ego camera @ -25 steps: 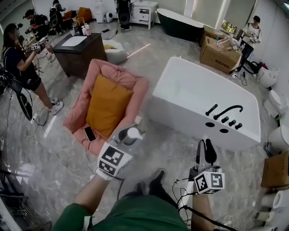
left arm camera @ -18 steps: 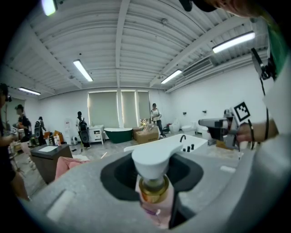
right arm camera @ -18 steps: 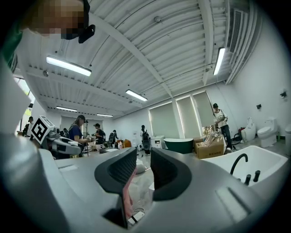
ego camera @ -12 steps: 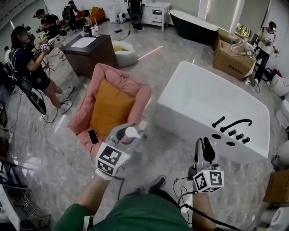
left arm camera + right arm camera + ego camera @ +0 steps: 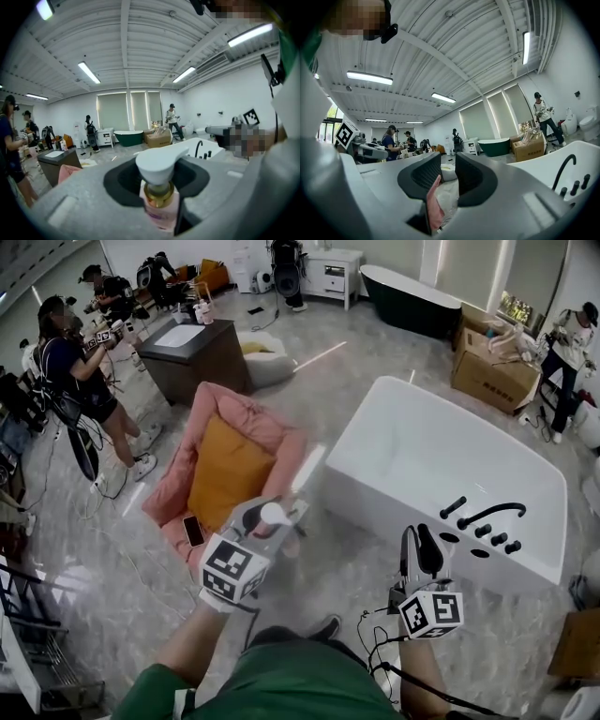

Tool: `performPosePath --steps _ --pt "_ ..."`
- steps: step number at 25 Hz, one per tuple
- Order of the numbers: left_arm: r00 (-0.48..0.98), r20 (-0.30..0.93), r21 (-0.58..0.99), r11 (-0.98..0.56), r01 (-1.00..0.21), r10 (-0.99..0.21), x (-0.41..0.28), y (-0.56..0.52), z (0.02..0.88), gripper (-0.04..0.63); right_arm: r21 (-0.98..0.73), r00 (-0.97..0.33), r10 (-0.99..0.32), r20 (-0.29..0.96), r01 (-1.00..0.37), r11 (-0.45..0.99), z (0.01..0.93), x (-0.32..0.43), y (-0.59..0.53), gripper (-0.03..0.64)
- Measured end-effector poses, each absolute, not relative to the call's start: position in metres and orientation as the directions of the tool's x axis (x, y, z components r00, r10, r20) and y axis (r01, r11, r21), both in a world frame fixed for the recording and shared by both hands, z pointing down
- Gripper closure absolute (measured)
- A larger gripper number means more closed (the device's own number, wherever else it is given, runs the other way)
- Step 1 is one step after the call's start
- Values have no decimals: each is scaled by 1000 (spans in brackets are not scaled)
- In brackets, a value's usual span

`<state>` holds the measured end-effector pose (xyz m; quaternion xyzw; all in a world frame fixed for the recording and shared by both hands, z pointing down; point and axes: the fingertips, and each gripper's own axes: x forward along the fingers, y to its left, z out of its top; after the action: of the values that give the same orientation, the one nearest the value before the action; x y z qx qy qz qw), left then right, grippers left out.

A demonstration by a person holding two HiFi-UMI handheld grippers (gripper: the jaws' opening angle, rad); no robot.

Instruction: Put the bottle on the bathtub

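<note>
- The left gripper [image 5: 265, 521] clamps the pump bottle [image 5: 158, 206] upright, in the air, short of the bathtub's [image 5: 375, 512] near wall.
- The right gripper [image 5: 422, 551] has a narrow gap between its jaws and holds nothing.
- Best done, I judge, by keeping the bottle upright, seating its base fully on the flat near rim beside the black faucet [image 5: 483, 514], then releasing.
- The tub's basin looks empty.
- The far cardboard box [image 5: 494, 381] holds pale items.

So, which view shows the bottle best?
Left gripper view: the bottle is close, central, clamped between the jaws. Head view shows only its white pump top; in the right gripper view I cannot find it.
</note>
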<state>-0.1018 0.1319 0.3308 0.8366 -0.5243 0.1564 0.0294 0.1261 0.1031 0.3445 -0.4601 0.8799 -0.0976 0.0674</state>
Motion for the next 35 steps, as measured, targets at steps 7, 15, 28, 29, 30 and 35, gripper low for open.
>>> performPosePath --steps 7,15,28,29,30,35 --pt "404 304 -120 -456 -882 -863 -89 109 334 449 -242 -571 -821 -31 -792 560 346 138 84 520" --pt "443 313 -111 -496 -861 -840 -77 69 345 449 -237 -530 -848 -18 -821 519 350 153 59 520" --pt "559 313 -78 -607 -791 -768 -89 -53 375 449 -204 -421 -906 48 -892 404 362 135 -34 520" --pt "571 312 -75 -619 -782 -759 -93 -64 376 449 -198 -414 -909 53 -896 397 361 130 -42 520" --pt "583 311 -75 -630 -773 -751 -96 -75 377 449 -194 -406 -912 58 -901 388 360 124 -51 520" --pt "617 327 -122 -679 -724 -716 -111 -126 391 449 -164 -364 -929 66 -922 350 363 104 -89 520"
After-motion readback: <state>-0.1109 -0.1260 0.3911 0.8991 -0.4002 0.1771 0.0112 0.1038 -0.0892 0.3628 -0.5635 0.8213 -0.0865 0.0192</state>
